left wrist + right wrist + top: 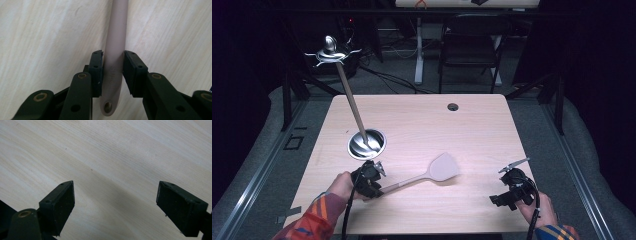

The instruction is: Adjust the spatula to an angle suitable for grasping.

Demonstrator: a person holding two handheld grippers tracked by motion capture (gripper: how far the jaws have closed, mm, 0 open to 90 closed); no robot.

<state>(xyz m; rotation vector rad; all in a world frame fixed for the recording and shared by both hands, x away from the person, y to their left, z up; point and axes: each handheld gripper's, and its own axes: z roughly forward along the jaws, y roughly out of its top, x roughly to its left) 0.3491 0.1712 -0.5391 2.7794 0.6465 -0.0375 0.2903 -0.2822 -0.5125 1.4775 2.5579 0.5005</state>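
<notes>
- High view: the left gripper [371, 181] sits at the near-left of the table [482, 130], pinching the handle end of a beige spatula [432, 172]; the blade points toward the table's middle and lies flat or nearly flat on the wood.
- Left gripper view: both pads [97, 72] press against the sides of the spatula handle [115, 50], just above the hanging hole at its tip. A grip this far back probably serves to drag or lift the tool by its handle while keeping the blade free.
- High view: the right gripper [512, 189] rests near the table's near-right corner, well apart from the spatula, apparently waiting.
- Right gripper view: its jaws stand wide apart over bare wood, holding nothing.
- High view: a steel bowl [367, 144] stands just beyond the left gripper. A long wooden rod [348, 95] leans out of it, topped by a shiny metal fitting [331, 52]; whether anything else lies in the bowl cannot be told.
</notes>
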